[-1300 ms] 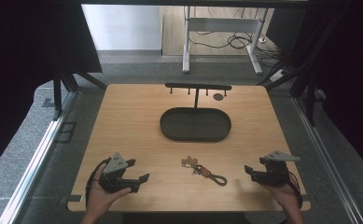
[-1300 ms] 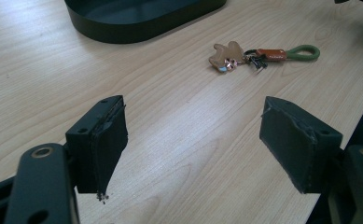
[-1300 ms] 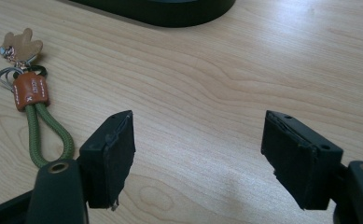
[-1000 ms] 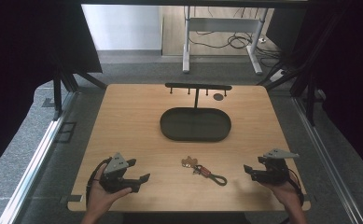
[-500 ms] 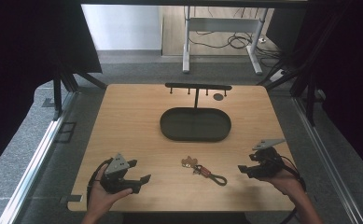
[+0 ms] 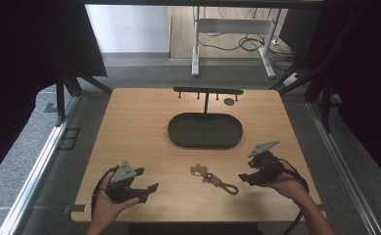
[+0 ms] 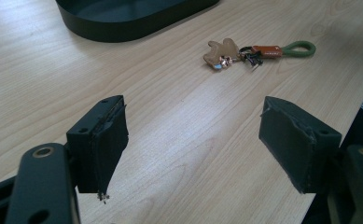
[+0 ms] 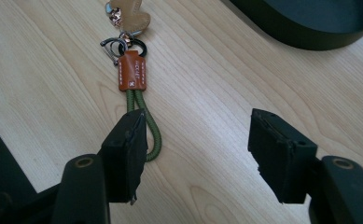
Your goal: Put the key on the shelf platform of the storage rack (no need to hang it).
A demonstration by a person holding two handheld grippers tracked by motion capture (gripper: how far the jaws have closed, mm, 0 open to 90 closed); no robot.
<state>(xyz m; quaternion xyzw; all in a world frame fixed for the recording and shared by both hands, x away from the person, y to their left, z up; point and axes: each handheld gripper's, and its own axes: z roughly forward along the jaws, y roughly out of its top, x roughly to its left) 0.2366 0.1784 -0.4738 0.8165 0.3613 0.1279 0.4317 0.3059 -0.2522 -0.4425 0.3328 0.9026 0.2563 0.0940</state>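
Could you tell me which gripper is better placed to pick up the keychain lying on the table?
Probably the right gripper: its open jaws are right at the keychain loop, while the left gripper sits farther off.

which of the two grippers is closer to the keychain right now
The right gripper. Its open fingers sit right at the keychain's green loop, while the left gripper rests well away near the table's front-left edge.

Soft, even light is falling on the wooden table (image 6: 144, 127), leaving only faint shadows. Dark curtains (image 6: 26, 44) are framing the high view, with the floor behind glowing brighter. A pale sheen is showing on the tabletop between the near jaws, which are looking slightly soft.
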